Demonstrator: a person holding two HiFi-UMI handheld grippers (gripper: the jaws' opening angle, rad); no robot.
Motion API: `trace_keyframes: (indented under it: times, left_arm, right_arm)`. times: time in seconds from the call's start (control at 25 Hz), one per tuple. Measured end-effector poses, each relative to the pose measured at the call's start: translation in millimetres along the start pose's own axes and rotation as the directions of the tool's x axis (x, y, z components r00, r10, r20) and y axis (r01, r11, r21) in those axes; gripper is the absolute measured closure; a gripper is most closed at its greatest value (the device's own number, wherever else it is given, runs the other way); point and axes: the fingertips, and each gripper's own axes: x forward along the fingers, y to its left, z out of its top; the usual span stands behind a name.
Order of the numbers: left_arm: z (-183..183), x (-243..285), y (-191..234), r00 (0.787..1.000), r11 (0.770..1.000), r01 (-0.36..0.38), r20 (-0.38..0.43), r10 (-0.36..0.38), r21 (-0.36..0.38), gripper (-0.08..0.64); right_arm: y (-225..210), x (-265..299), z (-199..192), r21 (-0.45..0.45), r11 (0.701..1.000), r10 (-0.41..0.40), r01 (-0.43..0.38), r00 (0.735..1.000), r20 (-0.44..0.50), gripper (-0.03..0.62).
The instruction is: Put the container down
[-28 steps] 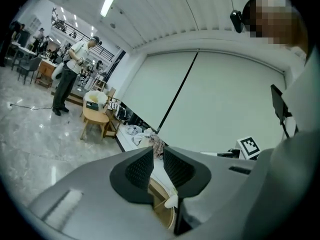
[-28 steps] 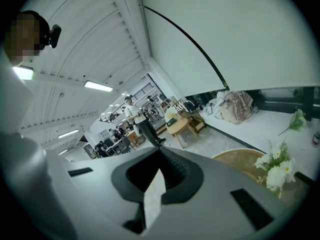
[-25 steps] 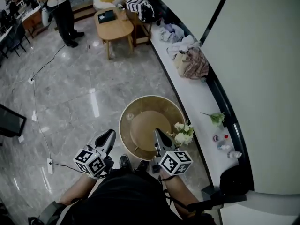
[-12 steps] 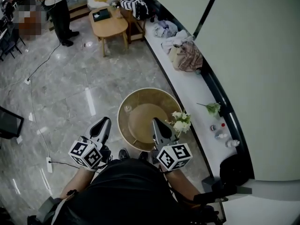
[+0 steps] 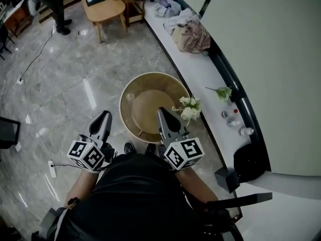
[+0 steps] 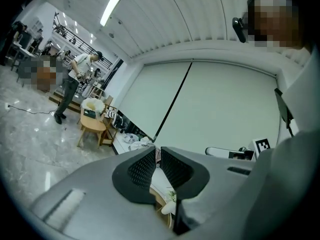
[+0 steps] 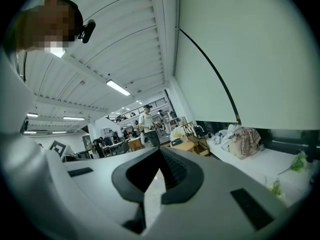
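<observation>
Resting on the shiny floor (image 5: pixel 65 84), it seems, the round tan container (image 5: pixel 143 112) sits right by the person's shoes (image 5: pixel 129 147), with white flowers (image 5: pixel 188 109) at its rim; the left gripper (image 5: pixel 104 115) is squeezed closed with nothing in it; the right gripper (image 5: pixel 162 110) is closed and empty too, its tip above the container; a careless step could bump it and knock the flowers.
</observation>
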Motion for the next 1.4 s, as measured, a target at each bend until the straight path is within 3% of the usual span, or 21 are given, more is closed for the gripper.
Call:
trace_keyframes:
  times: [1.4]
  left_arm:
    - [-9,8,17,0.999,0.999,-0.026,-0.039,0.025,-0.027,0.525]
  right_arm:
    - [1,13,-2,0.02,1.0,0.017,-0.017,1.0,0.001,0.586]
